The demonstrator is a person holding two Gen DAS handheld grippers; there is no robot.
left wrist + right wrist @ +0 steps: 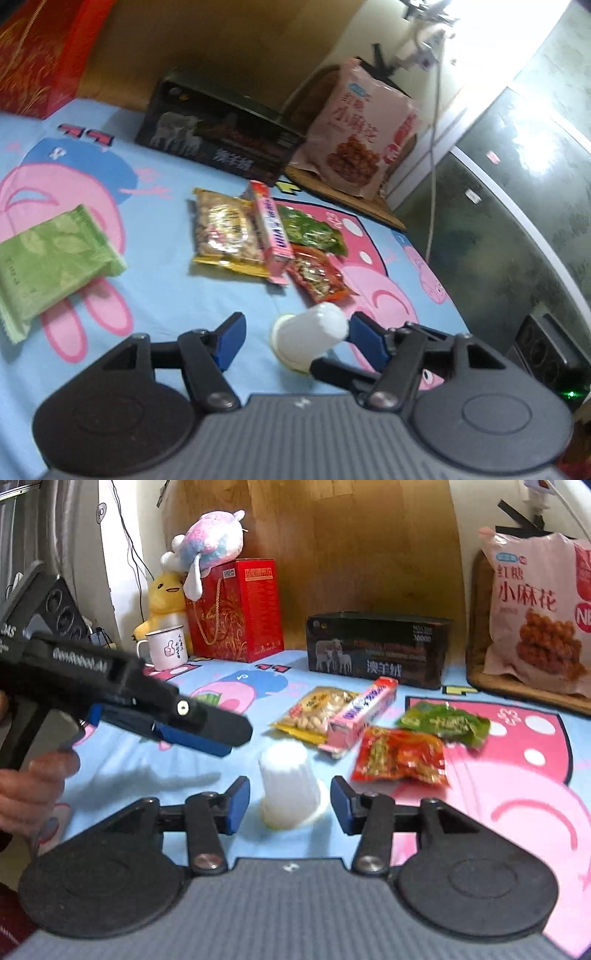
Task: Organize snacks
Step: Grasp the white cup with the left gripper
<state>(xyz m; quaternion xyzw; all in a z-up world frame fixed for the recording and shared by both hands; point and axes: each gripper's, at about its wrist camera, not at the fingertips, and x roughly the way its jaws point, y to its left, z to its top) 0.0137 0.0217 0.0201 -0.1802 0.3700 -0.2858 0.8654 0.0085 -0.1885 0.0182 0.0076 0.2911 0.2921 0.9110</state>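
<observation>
A white ribbed cup [289,788] stands upside down on the cartoon bedsheet; it also shows in the left wrist view [308,338]. My right gripper [290,801] is open, its blue pads either side of the cup, apart from it. My left gripper [295,338] is open, the cup next to its right pad; in the right wrist view it [199,734] hovers left of the cup. Beyond lie a yellow peanut bag [318,712], a pink candy box [364,714], a red packet [400,755] and a green packet [445,720]. A green wafer pack [48,266] lies left.
A dark box [376,648], a red gift box [236,609], a white mug [166,648] and plush toys [207,542] stand at the back by the wooden headboard. A big pink snack bag [539,609] leans at the right. A grey wall [517,206] runs along the bed's right.
</observation>
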